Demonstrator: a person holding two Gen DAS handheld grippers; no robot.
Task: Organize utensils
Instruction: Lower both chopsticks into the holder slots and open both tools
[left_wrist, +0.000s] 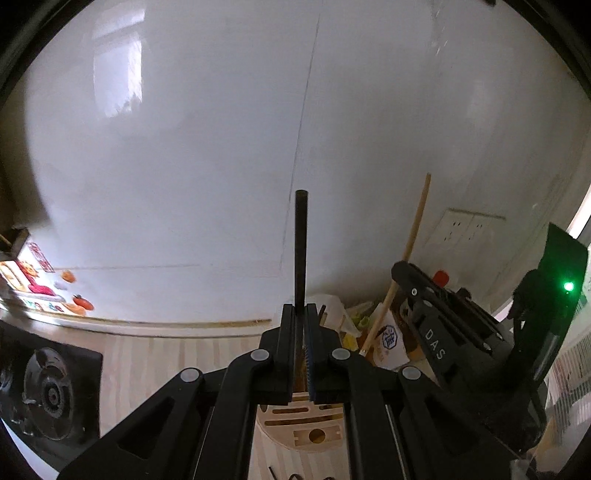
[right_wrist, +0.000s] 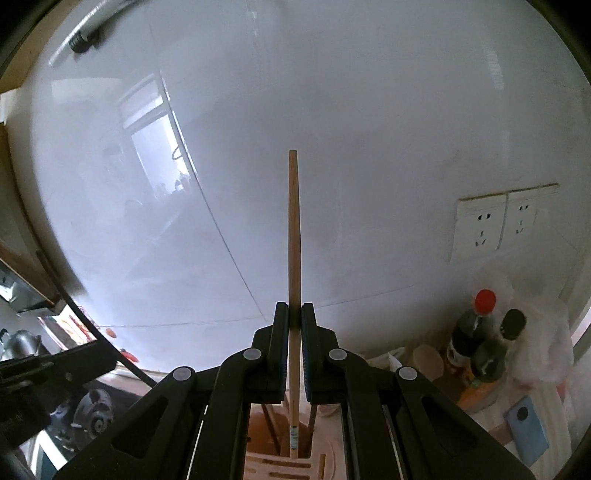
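In the left wrist view my left gripper (left_wrist: 300, 310) is shut on a thin black rod-like utensil (left_wrist: 301, 243) that stands upright above the pads. Below it sits a pale wooden utensil holder (left_wrist: 306, 424) with slots and a round hole. In the right wrist view my right gripper (right_wrist: 294, 308) is shut on a long wooden stick (right_wrist: 293, 229). The stick's lower end reaches down into the holder's (right_wrist: 273, 467) brown round compartment, where other sticks stand. The right gripper (left_wrist: 406, 273) with its stick (left_wrist: 415, 229) also shows at the right of the left wrist view.
A gas stove burner (left_wrist: 51, 398) lies at the left on the wooden counter (left_wrist: 155, 354). Two dark bottles (right_wrist: 476, 328), a plastic bag (right_wrist: 543, 343) and a blue flat object (right_wrist: 526, 432) crowd the right corner. Wall sockets (right_wrist: 502, 225) sit on the white tiled wall (right_wrist: 332, 110) just behind.
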